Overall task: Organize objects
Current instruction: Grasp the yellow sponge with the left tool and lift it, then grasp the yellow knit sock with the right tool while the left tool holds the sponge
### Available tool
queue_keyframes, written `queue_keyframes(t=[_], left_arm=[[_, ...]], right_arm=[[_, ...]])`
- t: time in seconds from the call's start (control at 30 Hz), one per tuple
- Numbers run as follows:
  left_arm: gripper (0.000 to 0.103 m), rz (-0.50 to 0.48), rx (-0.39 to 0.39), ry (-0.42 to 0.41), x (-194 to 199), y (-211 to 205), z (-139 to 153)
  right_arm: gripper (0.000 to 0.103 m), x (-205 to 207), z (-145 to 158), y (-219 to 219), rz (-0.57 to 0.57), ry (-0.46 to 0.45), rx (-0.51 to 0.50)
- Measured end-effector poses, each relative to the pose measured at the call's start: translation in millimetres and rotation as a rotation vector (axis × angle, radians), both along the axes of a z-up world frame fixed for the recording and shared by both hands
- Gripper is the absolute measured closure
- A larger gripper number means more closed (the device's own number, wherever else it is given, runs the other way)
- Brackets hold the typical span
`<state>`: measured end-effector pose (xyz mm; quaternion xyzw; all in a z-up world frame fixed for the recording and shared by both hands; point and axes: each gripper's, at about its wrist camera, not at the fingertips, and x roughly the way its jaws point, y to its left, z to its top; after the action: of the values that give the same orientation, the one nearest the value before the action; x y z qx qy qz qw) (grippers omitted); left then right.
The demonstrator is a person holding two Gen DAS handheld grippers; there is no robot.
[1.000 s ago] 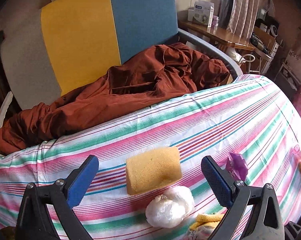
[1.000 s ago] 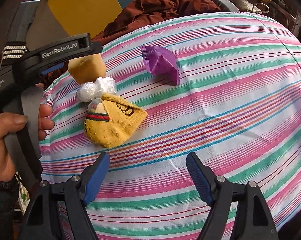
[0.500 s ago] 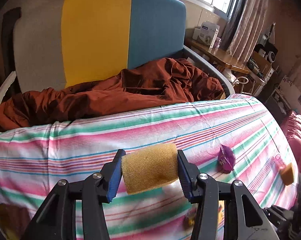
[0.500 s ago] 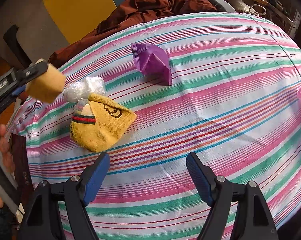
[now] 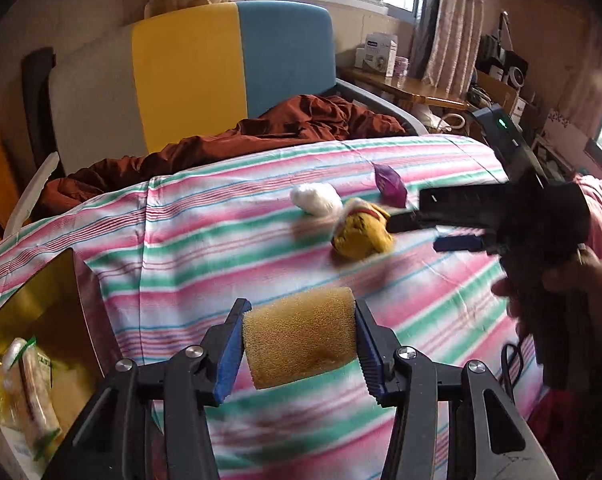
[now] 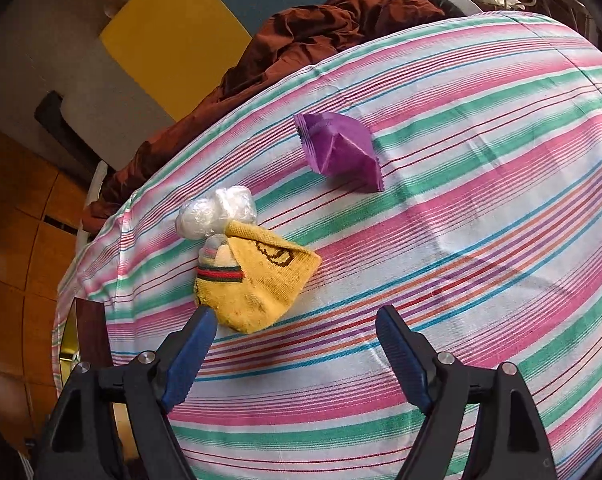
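The sponge (image 5: 299, 336) is pinched in the left claw (image 5: 299, 350), raised over the striped bedsheet (image 5: 229, 248). The right claw (image 6: 293, 350) is opening, nothing between (yellow sock (image 6: 257, 280) just ahead).

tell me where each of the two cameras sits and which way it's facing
Left wrist: on the left gripper, looking across the striped sheet toward the headboard; it is shut on the sponge. The right gripper and the hand holding it show at right.
Right wrist: on the right gripper, angled down at the sheet; its jaws are opening with nothing between them. No hand shows.
Shared: yellow sock, white plastic bundle, purple packet.
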<state>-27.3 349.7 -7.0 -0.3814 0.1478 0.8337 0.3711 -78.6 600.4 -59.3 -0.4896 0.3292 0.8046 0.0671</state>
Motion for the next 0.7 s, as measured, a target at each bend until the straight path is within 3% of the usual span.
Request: queue_keyframes(t=[0.13,0.3,0.4,0.7], left_arm=[[0.052,-0.081,-0.038,0.07,41,5,-20],[0.052,-0.109,-0.006,0.114,53,7,-34],[0.053,-0.096,0.021,0.102,45,5,-35],[0.052,-0.087,0.067,0.065,41,-2,-38]], right_arm=[[0.019,1,-3,9,-0.029,0.001,-0.041],[0.019,5,-5,4,0.003,0.002,-0.031],[0.019,-6,-9,-1,0.026,-0.001,-0.085],[0.015,-37,-11,-15,0.03,-0.032,-0.011]])
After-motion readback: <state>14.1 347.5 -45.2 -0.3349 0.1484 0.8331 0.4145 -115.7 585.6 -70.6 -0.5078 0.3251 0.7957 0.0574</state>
